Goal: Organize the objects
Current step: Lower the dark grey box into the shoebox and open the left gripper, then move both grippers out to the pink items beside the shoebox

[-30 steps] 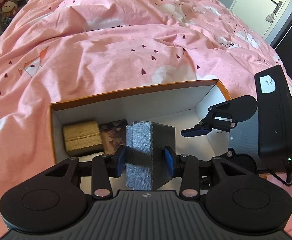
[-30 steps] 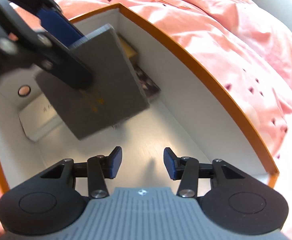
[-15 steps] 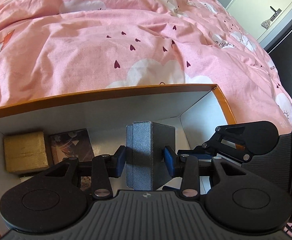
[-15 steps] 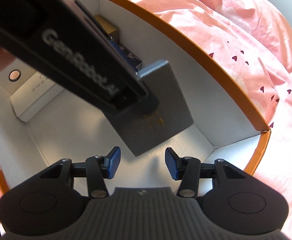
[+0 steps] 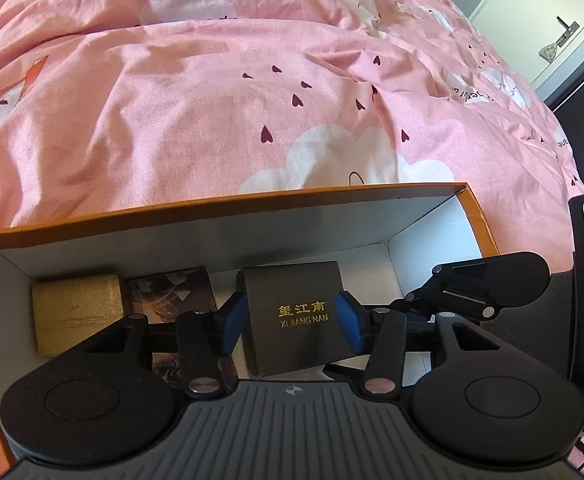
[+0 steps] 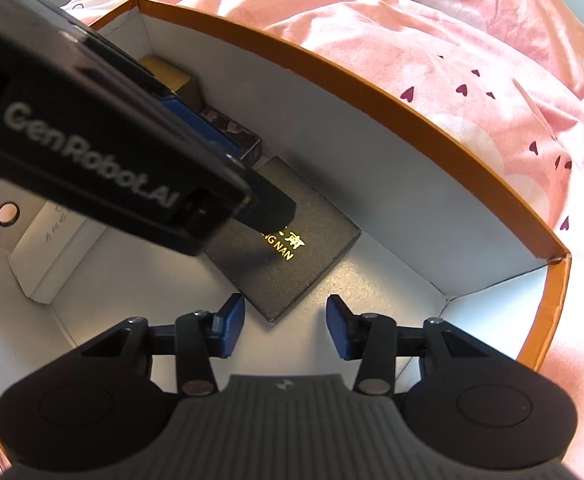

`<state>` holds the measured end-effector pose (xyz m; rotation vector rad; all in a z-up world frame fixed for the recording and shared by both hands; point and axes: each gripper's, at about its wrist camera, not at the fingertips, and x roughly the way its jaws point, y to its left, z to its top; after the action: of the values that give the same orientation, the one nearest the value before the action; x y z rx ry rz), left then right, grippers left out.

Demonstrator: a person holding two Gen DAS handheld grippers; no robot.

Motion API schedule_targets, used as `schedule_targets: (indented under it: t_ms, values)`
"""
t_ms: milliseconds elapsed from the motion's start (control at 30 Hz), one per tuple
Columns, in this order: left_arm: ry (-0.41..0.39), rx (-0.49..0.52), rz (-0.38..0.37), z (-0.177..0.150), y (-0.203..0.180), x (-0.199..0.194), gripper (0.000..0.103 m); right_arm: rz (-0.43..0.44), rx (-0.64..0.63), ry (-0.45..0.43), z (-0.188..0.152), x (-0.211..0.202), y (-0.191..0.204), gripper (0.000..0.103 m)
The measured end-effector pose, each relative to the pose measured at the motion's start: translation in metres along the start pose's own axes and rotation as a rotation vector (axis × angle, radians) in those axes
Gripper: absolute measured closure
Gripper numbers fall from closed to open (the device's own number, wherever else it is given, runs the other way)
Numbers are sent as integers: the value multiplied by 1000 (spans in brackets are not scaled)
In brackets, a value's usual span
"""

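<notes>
An orange cardboard box (image 5: 476, 216) with white inner walls sits on a bed covered by a pink duvet (image 5: 251, 100) printed with dark hearts and white clouds.

Inside the box, going from its left end to its right: a gold textured box (image 5: 77, 312) stands in the far left corner, touching a dark printed card pack (image 5: 167, 296) just beside it along the far wall. Next comes the dark grey gift box (image 5: 292, 316) with gold lettering "XI JIANG NAN" — it lies flat on the white box floor, lettering up, near the far wall and about midway along it. In the right wrist view a white paper carton (image 6: 51, 256) with handwriting leans at the near left wall, well apart from the grey gift box (image 6: 287, 248).

The left tongs (image 5: 292, 322) hang over the grey gift box with a blue pad on either side of it. Their jaws have just been opening, and the pads look to stand clear of the box's sides rather than pressing on it — released, with the box between them. In the right wrist view the left tool's black body crosses the upper left, marked "GenRobot.AI".

The right tongs (image 6: 285, 326) hover inside the box over its right half, just near the gift box's closest corner. Their blue pads stand apart with nothing between them: released, though the jaws have been narrowing a little. In the left wrist view the right tool shows at the right edge, inside the box's right end.
</notes>
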<state>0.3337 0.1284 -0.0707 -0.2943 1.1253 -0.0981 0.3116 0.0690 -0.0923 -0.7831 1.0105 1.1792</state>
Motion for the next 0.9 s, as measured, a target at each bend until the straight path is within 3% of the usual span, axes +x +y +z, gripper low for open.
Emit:
schedule_targets:
  t_ms: [133,333,433,733,900]
  values:
    - [-11,18,28,-2,3,-9,46,5,-12,-18,1,0,1,58]
    - [-30,25,66,-5,14,-26,47,-38,-194,-55,3,-2,14,70]
    - [-41,25,72,-9,18,-34,49,-42,-240,-43,5,-2,14,70]
    - [-59,52,103,-25,15,-49,52,-32,-173,-27,4,-8,3,70]
    - [-106,93,108,-43,-3,-79,52,-30,-152,-61,-7,-42,5,69]
